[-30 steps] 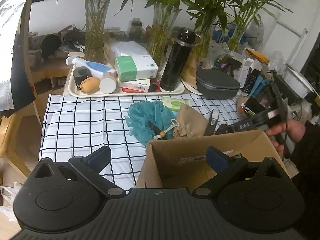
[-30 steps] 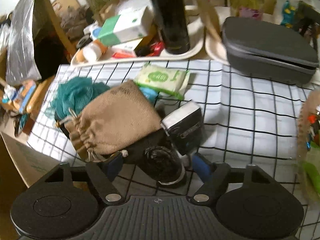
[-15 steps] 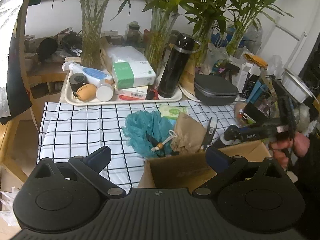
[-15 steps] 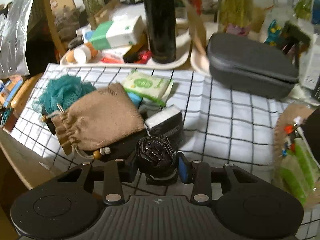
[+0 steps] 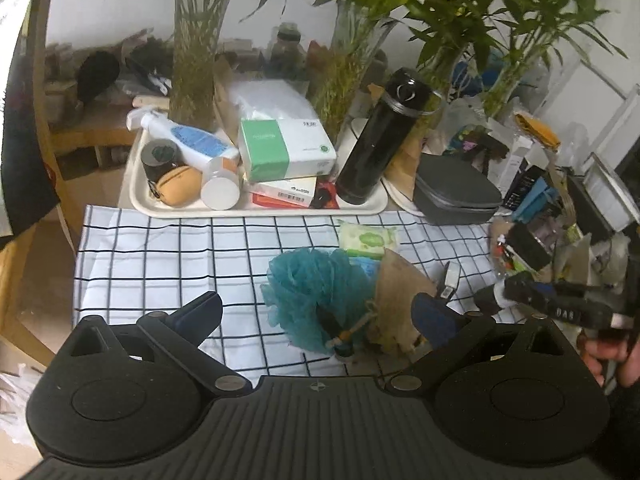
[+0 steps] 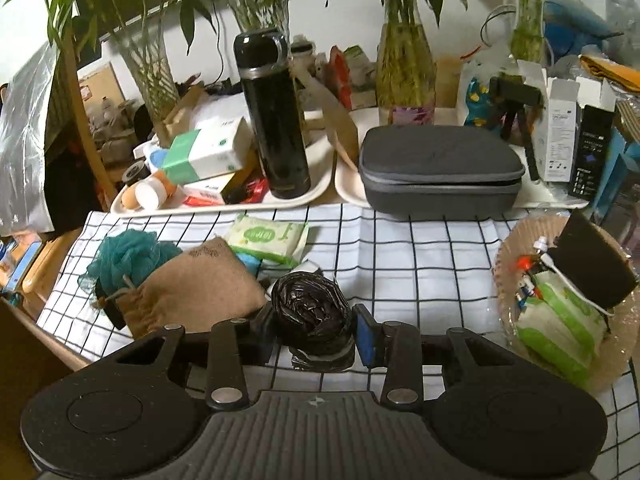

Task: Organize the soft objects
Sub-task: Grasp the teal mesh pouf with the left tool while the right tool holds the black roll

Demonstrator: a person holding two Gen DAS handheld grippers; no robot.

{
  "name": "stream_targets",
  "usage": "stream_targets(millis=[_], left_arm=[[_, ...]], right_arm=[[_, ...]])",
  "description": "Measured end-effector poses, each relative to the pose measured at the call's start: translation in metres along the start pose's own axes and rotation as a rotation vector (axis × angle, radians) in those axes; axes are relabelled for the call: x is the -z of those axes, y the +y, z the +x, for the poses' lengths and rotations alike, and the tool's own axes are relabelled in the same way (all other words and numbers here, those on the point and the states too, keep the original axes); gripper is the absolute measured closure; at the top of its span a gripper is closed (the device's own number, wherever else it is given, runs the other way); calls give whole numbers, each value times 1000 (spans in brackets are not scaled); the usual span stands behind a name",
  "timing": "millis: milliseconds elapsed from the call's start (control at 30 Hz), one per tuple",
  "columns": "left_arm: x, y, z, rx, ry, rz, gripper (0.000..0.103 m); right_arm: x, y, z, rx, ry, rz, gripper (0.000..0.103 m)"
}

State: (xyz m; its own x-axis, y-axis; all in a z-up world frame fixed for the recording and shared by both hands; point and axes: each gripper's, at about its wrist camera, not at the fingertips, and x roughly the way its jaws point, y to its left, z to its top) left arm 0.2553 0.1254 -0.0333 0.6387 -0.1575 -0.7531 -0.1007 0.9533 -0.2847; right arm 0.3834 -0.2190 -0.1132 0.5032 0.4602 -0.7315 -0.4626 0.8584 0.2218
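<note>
My right gripper [image 6: 314,330] is shut on a black roll of plastic bags [image 6: 310,306] and holds it above the checked cloth [image 6: 420,264]. A tan drawstring pouch [image 6: 196,284], a teal bath pouf [image 6: 124,256] and a green wipes pack [image 6: 266,236] lie to its left. My left gripper [image 5: 318,314] is open and empty, above the pouf [image 5: 316,292] and the pouch [image 5: 396,296]. The right gripper with the roll shows in the left wrist view [image 5: 496,300] at the right.
A cream tray [image 5: 256,210] at the back holds a black flask [image 5: 380,148], boxes and bottles. A grey zip case [image 6: 440,170] lies on a second tray. A woven basket [image 6: 560,300] of items is at the right. A cardboard box edge [image 6: 24,344] is at the left.
My right gripper closed on the black roll and lifted it off the cloth. My left gripper rose and moved back, so the cardboard box dropped out of its view.
</note>
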Motion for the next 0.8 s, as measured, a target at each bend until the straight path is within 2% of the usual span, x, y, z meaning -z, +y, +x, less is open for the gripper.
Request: stream_targets(millis=[100,233,333,467,600,800], left_arm=[[-10,6,16,45,54,-21,0],[-19,11,42,29,109,-5,0],[-26,17,65,59,165,-13,0],[-33,24,91,81,200,-42,0],[-37,34,122,96,259,-87,0],[-39,52,163,176,354,-205,0]], right_arm=[[0,-2,1,8,-3,-6,61],[2,-2,1,7,-1,-14,61],[2,-4,-1,5,-8,-5,61],[2,-9,-5,2,-19,10,61],[1,-13,-8,0,-27,15,61],[2,-14,-9,-3,-27,8,61]])
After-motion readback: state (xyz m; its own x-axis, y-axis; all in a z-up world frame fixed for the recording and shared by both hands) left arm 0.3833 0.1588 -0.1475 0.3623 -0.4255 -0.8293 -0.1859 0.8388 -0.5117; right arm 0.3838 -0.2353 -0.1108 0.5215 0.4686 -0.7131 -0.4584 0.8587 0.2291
